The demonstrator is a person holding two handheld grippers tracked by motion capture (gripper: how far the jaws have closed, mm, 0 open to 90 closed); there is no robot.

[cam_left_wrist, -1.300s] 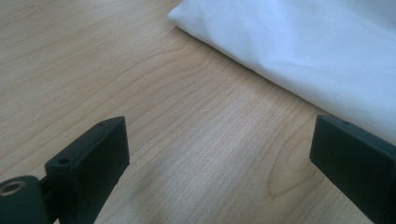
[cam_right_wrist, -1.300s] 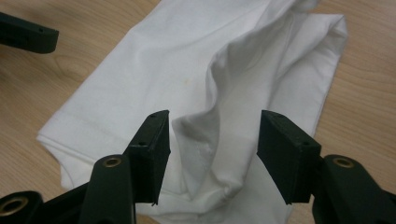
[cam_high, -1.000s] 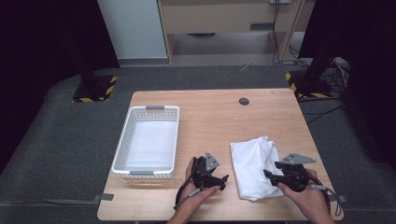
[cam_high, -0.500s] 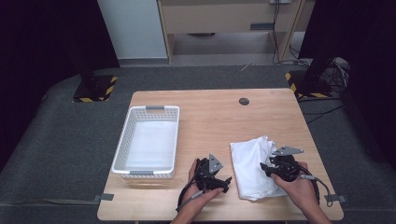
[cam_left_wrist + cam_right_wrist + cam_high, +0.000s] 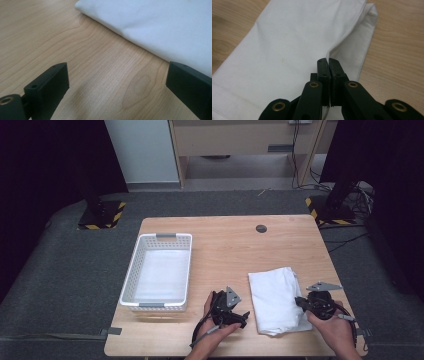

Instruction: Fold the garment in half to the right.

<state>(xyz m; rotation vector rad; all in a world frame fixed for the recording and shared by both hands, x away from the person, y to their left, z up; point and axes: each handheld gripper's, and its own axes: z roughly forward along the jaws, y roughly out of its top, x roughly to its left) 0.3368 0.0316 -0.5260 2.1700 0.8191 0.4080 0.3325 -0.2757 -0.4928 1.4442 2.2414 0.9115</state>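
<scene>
Right hand-held gripper [image 5: 328,62] pinching a fold of the white cloth [image 5: 294,45]; the grip looks thin.

Its jaws have just closed on the cloth's raised edge at mid-frame; lifted quickly, the layers could slip out or unfold. The left hand-held gripper [image 5: 117,82] stands wide over bare bench [image 5: 95,62], so nothing steadies the cloth lying lower right of the high view, beside the white basket [image 5: 131,270].

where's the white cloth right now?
High view: the folded white cloth lies on the table's near right part, between the left gripper and the right gripper, right of the white basket.
</scene>
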